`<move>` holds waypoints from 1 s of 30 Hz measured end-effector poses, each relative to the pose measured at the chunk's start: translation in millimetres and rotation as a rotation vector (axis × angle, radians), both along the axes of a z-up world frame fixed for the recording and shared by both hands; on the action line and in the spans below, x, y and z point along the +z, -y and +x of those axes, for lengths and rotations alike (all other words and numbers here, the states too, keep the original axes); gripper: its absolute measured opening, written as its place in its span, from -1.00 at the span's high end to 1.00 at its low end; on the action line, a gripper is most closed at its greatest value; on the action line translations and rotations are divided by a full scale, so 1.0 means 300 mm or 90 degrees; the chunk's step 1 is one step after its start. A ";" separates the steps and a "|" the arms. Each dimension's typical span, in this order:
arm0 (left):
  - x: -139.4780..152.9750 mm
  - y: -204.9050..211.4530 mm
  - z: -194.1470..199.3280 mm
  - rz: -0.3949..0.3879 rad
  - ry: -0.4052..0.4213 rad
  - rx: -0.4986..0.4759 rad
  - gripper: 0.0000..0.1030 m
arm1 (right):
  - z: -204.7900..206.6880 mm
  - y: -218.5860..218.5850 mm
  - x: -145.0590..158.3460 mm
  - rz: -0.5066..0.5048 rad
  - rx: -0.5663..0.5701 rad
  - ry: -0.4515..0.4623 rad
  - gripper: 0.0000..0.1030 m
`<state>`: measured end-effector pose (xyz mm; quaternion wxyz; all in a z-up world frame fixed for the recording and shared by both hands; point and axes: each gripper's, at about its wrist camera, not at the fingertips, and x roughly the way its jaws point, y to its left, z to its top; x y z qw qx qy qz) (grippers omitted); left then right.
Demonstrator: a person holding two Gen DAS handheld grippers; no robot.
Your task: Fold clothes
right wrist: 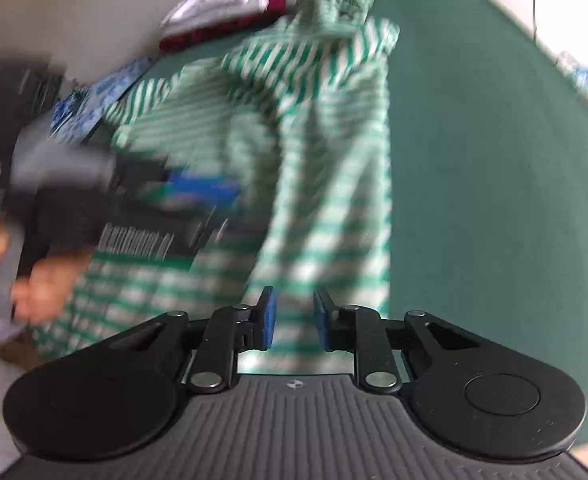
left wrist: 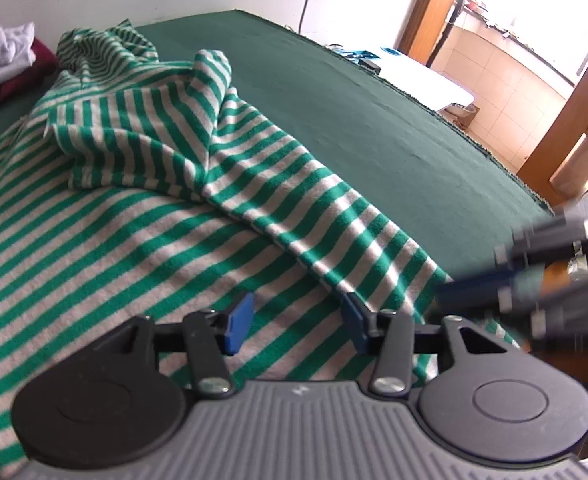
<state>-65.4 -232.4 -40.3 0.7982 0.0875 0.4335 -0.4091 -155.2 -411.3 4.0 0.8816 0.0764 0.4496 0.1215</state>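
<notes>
A green-and-white striped top lies spread on the dark green table cover, with one sleeve folded over its body and the collar bunched at the far end. My left gripper hangs open just above the near part of the top. Its blue pads stand well apart, and the right pad sits beside a fold edge. The right gripper appears blurred at the right edge. In the right wrist view the picture is smeared. My right gripper is over the striped top, its pads a narrow gap apart and pressing on nothing. The left gripper and a hand show at the left.
A pile of folded white and maroon clothes sits at the far corner by the wall. Blue-patterned fabric lies at the table's left side. Beyond the cover's right edge stand a white surface and a wooden door frame.
</notes>
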 end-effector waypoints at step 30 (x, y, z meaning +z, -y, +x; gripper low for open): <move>0.039 -0.121 0.254 0.155 0.182 0.308 -0.69 | 1.020 -0.308 0.081 0.072 0.222 0.149 0.75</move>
